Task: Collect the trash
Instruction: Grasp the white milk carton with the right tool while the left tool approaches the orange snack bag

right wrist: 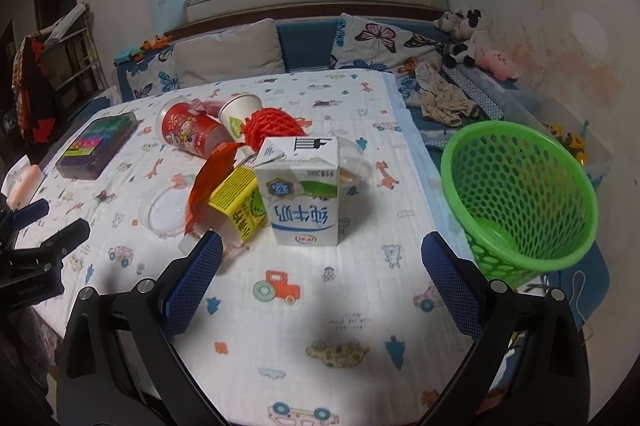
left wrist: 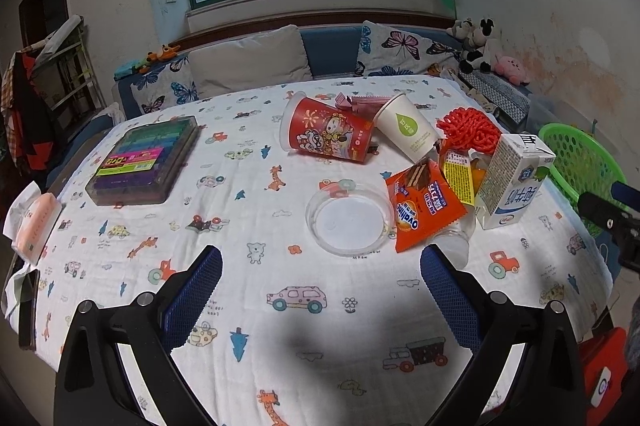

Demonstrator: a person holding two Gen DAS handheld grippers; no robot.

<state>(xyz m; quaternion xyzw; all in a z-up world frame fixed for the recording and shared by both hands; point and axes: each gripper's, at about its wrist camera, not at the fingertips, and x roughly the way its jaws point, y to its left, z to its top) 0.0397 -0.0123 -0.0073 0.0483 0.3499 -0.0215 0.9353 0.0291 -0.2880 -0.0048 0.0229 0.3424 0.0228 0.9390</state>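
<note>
Trash lies in a pile on the table: a white milk carton (right wrist: 303, 191), a yellow box (right wrist: 236, 199), an orange Ovaltine wrapper (left wrist: 424, 205), a clear plastic lid (left wrist: 349, 220), a red cup on its side (left wrist: 330, 133), a white paper cup (left wrist: 408, 131) and red netting (left wrist: 468, 129). A green perforated basket (right wrist: 520, 193) stands at the table's right edge. My left gripper (left wrist: 320, 278) is open and empty, above the cloth in front of the lid. My right gripper (right wrist: 322, 266) is open and empty, just in front of the milk carton.
A case of coloured pens (left wrist: 146, 161) lies at the table's left, a pink tissue pack (left wrist: 34, 222) at its left edge. A sofa with cushions (left wrist: 248, 61) and soft toys (left wrist: 480, 45) runs behind the table. A red device (left wrist: 604, 374) sits low right.
</note>
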